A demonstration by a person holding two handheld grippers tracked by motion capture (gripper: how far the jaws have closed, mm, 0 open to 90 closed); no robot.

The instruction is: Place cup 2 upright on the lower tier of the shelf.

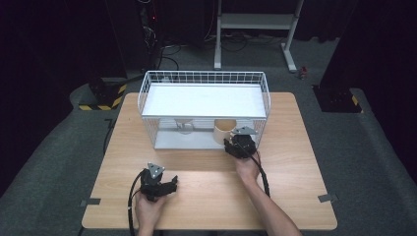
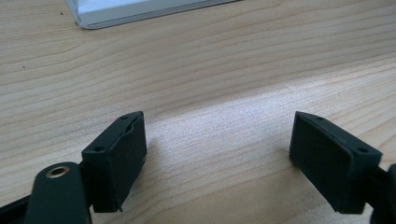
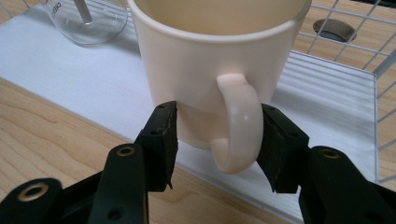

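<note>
A cream mug (image 3: 196, 60) stands upright on the white lower shelf (image 3: 84, 79) of a wire rack (image 1: 147, 93), near its right front corner, with its handle (image 3: 238, 126) turned toward me. My right gripper (image 3: 217, 135) reaches in at the mug (image 1: 223, 130), one jaw on each side of the handle. The right pad lies against the handle, while the left pad stands a little apart from it by the mug's wall. In the high view this right gripper (image 1: 231, 141) sits at the rack's front edge. My left gripper (image 1: 172, 186) rests open on the table with nothing between its fingers (image 2: 116, 158).
A clear glass vessel (image 3: 88, 21) stands on the same shelf, left of the mug (image 1: 185, 126). The rack's white upper shelf (image 1: 204, 98) covers the mug from above, and wire sides enclose it. A wooden table (image 1: 206, 191) spreads in front. A round hole (image 3: 334, 29) lies beyond the wire.
</note>
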